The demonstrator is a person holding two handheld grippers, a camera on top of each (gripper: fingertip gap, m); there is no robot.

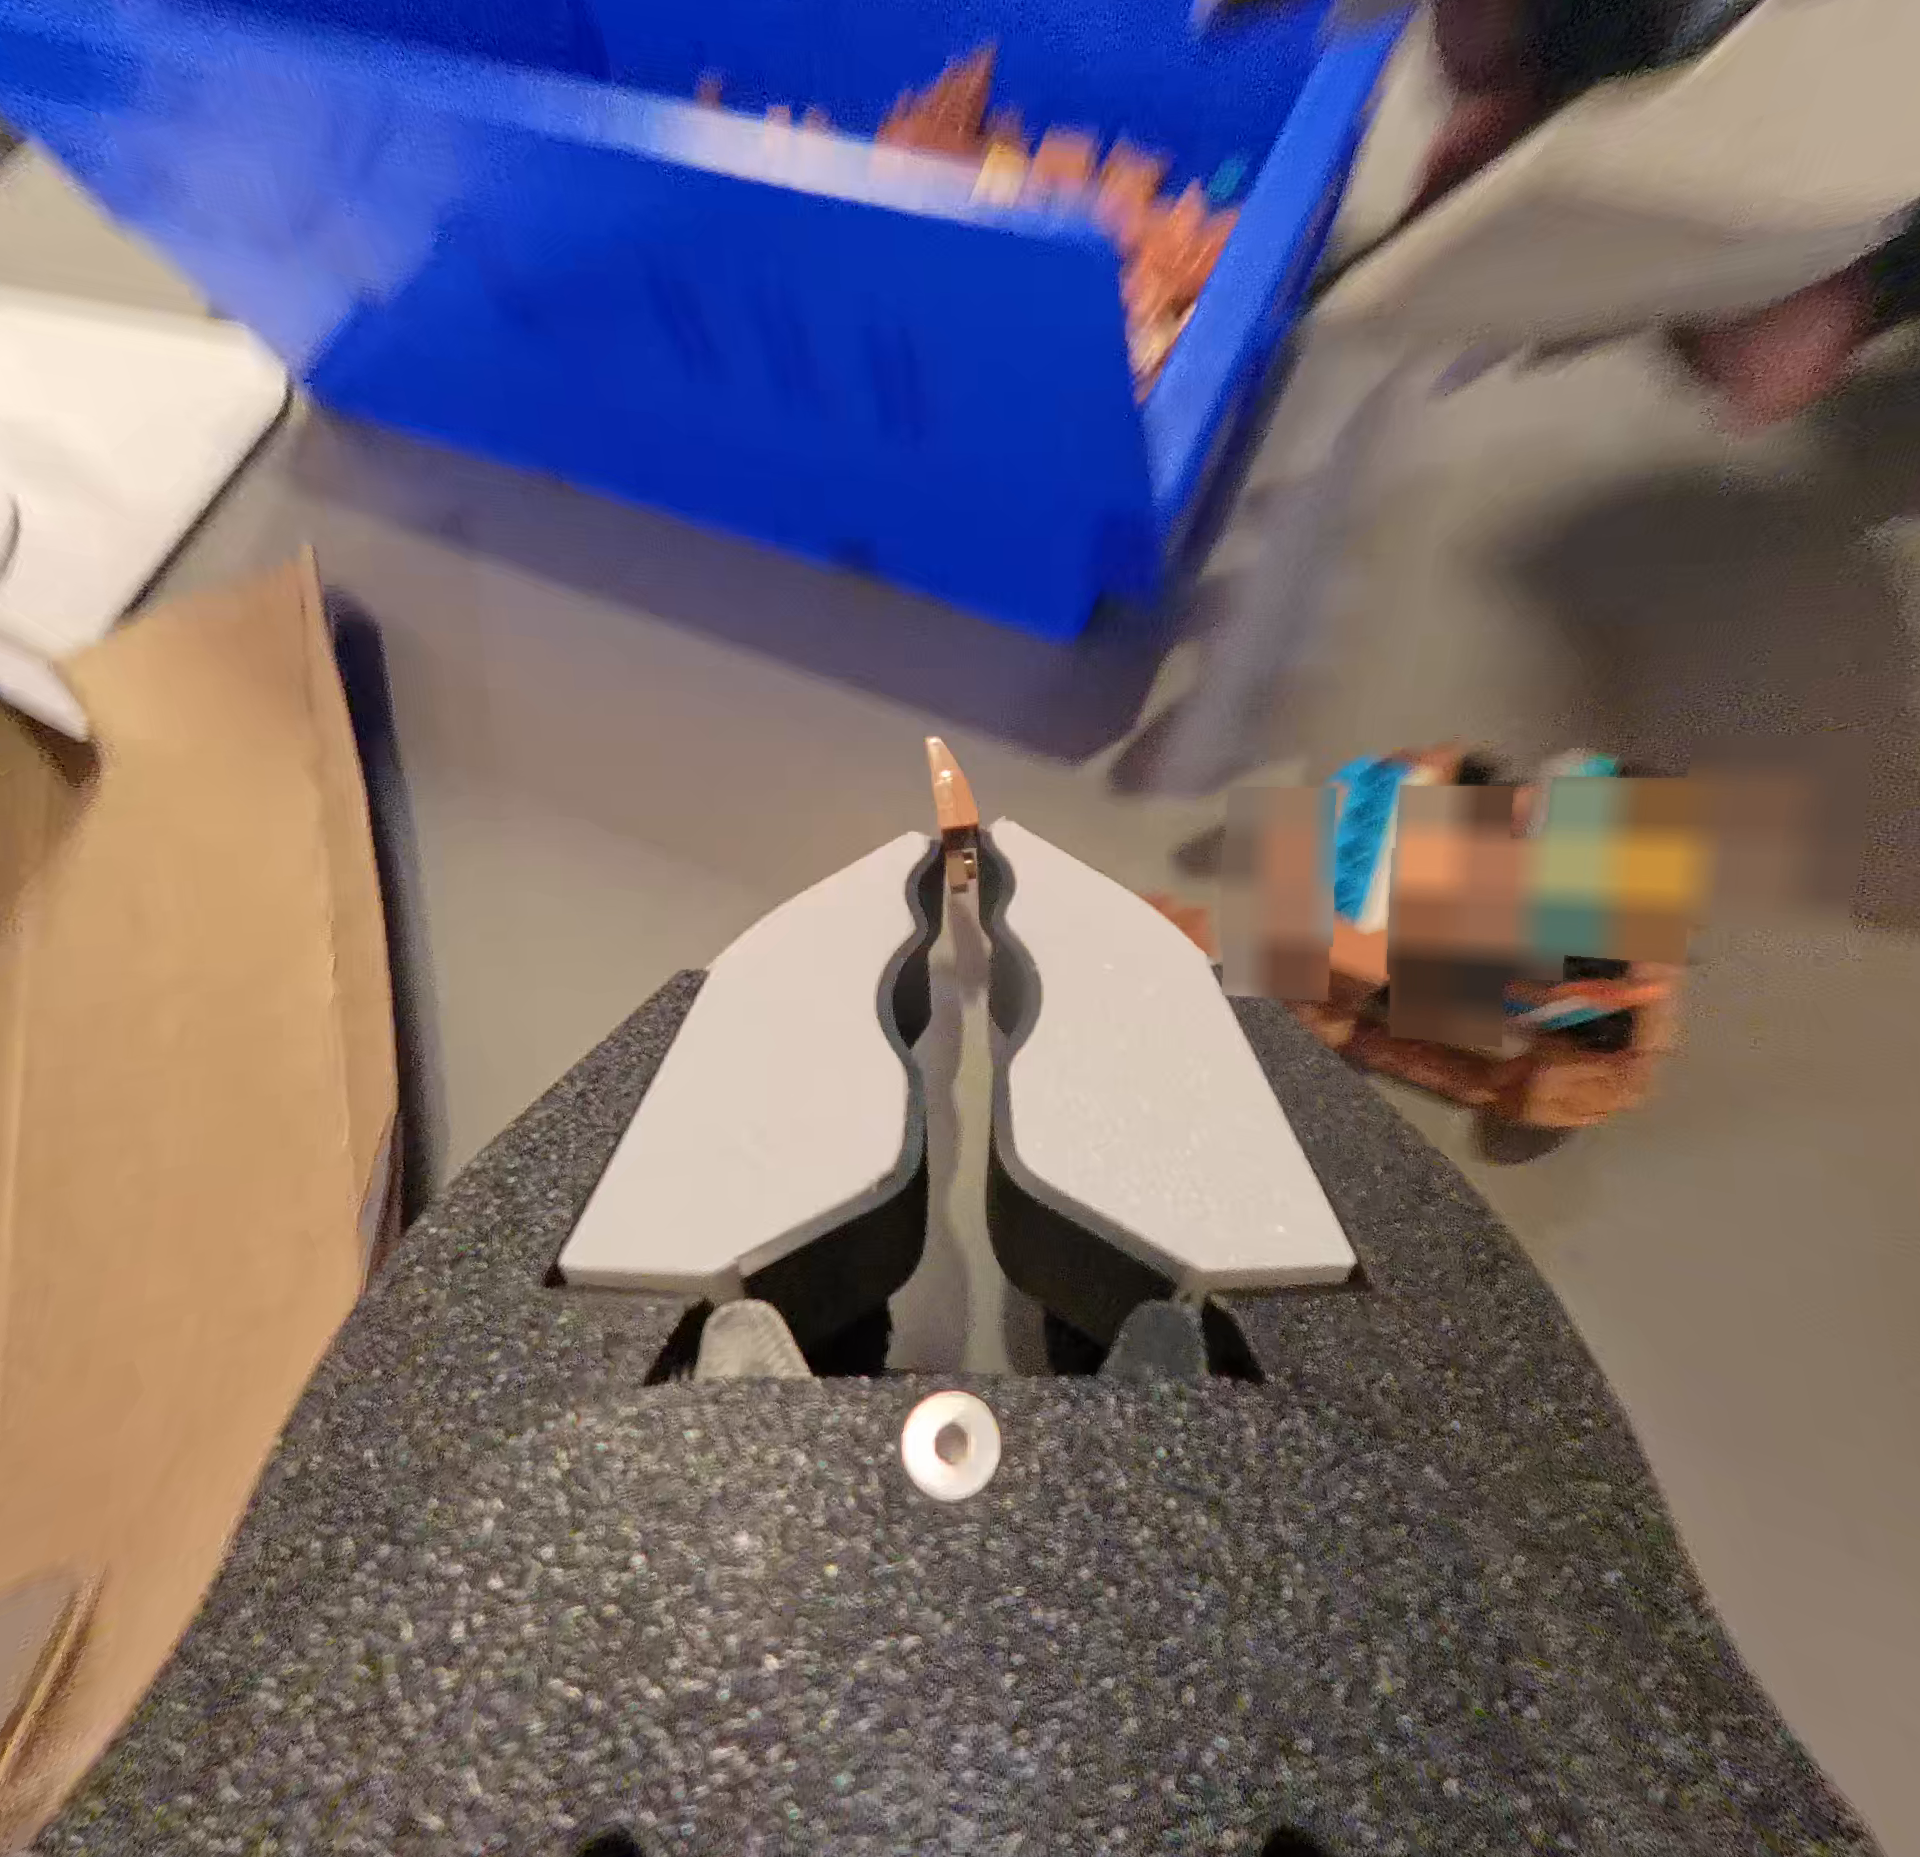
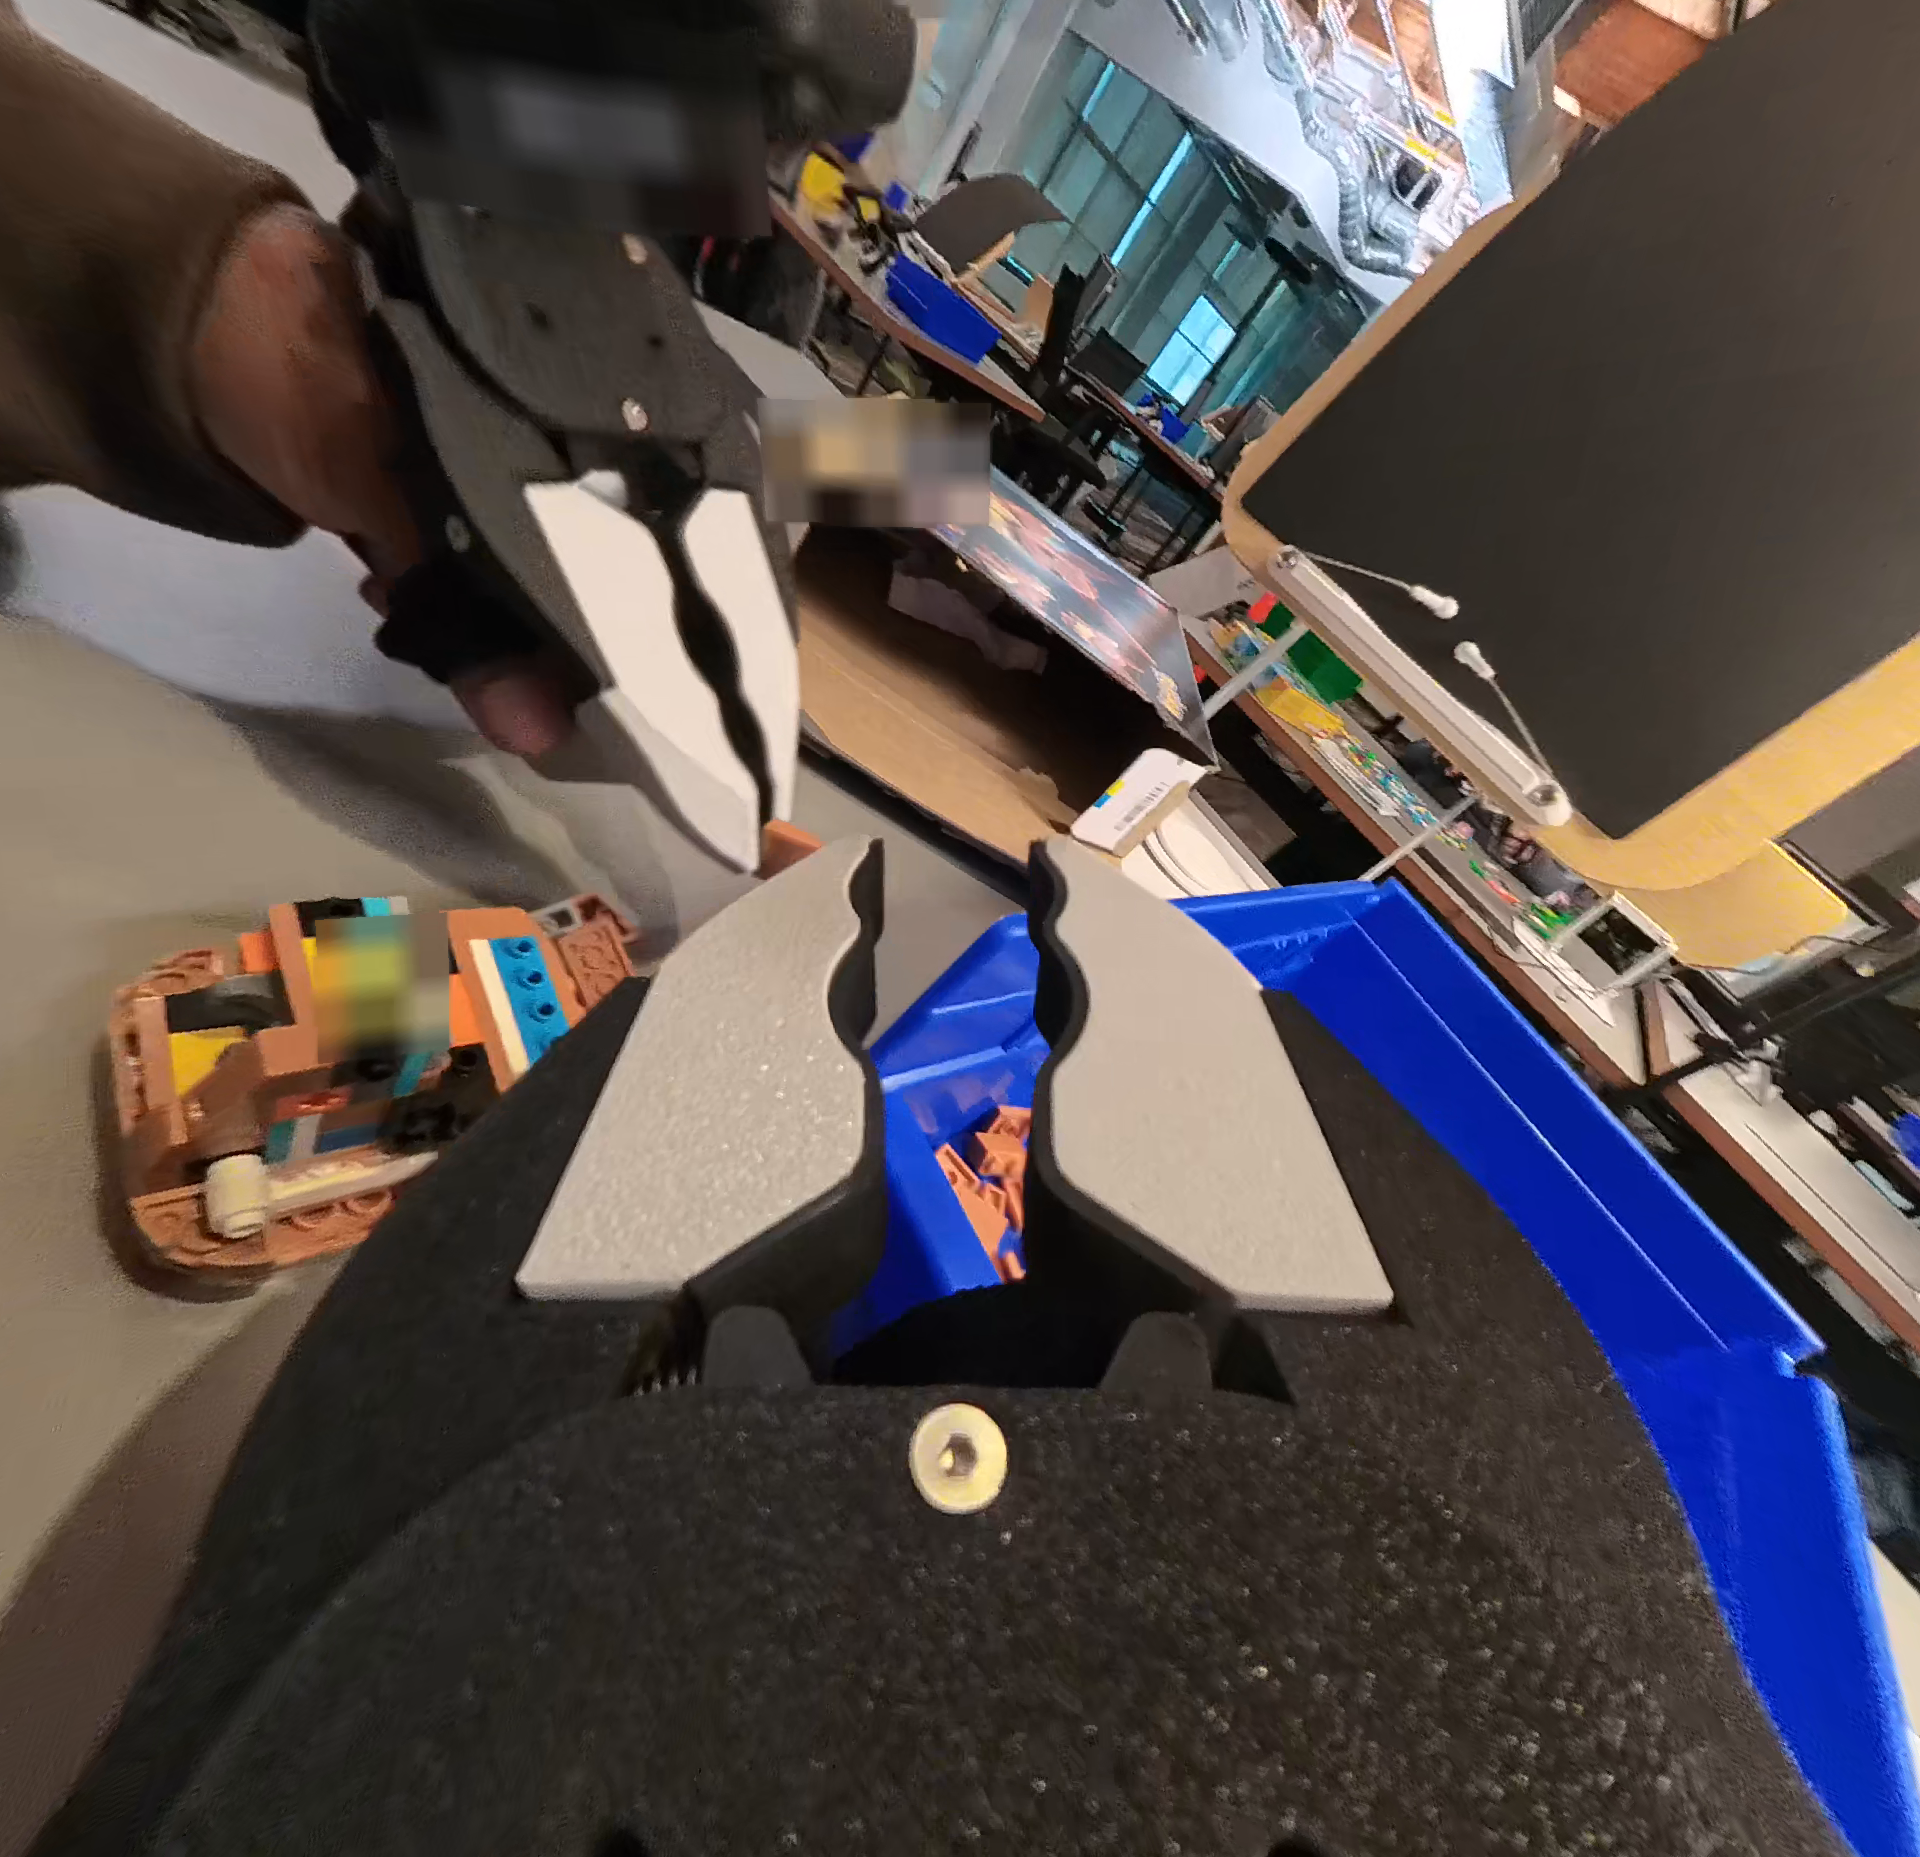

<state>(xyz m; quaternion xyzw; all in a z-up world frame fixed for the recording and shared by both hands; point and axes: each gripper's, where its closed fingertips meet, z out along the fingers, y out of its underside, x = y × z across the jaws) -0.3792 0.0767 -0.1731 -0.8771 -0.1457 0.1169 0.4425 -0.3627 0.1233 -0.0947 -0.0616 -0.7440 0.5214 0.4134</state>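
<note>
From my left tongs the grey table (image 1: 644,768) fills most of the view, smooth and matte, and ahead of the tips sits the blue plastic bin (image 1: 727,373), straight-walled and motion-blurred, with a heap of brown bricks showing over its far right corner. A corrugated cardboard box (image 1: 177,976) stands just left of my left gripper (image 1: 958,851), its flat wall close alongside. Off to the right of the tips lies a small brick model (image 1: 1475,986), mostly brown with teal and yellow parts, partly hidden by a mosaic patch. The left jaws are pinched together on a thin brown piece (image 1: 951,794), which sticks out past the tips with its long axis along the fingers, pointing away from me toward the bin; its tip looks slightly hooked. From my right tongs I see the right gripper (image 2: 956,862) with its grey, wavy-edged fingers spread apart and nothing between them, hovering over the bin (image 2: 1455,1059), where loose brown bricks (image 2: 992,1163) lie in view through the gap. The left gripper (image 2: 764,831) comes in from the upper left, held by a hand (image 2: 301,384), its tips just beside my right fingertips. The model (image 2: 312,1069) sits left of them on the table.
</note>
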